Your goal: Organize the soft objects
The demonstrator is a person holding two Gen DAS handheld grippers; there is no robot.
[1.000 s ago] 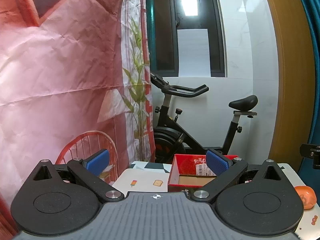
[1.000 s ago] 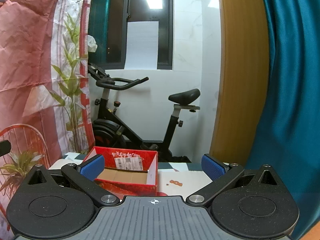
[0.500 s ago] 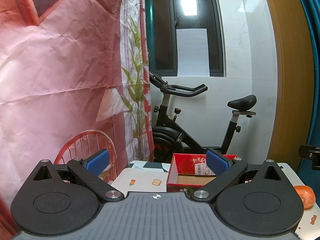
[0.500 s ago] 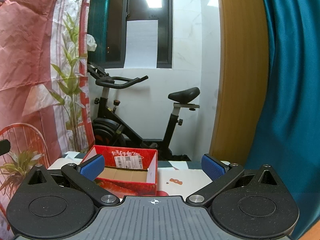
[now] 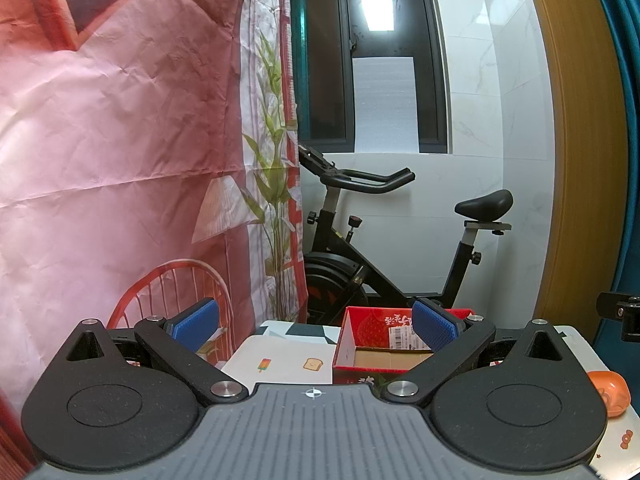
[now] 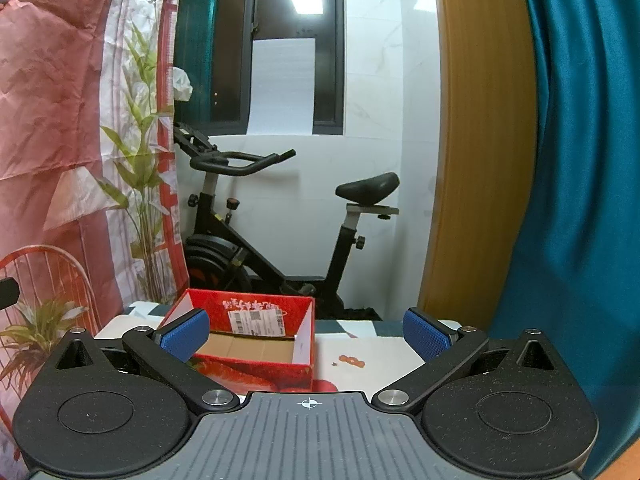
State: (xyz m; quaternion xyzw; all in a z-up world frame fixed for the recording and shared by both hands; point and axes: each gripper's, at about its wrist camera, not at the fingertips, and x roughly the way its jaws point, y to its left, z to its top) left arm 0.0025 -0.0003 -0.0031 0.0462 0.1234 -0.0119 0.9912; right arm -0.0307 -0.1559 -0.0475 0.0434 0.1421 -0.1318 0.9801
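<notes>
Almost nothing has moved: left gripper (image 5: 314,326) and right gripper (image 6: 306,332) still hover spread and empty before the red box (image 6: 256,340); sorting unstarted.

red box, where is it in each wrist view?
Left wrist: red box sits low, right of centre, partly behind the left tool's right pad.
Right wrist: red box sits low, left of centre, behind the right tool's left pad.
Shared landmark: the black exercise bike stands right behind the box in both views.

The orange soft toy (image 5: 610,394) is partly hidden behind the left gripper (image 5: 314,325).
</notes>
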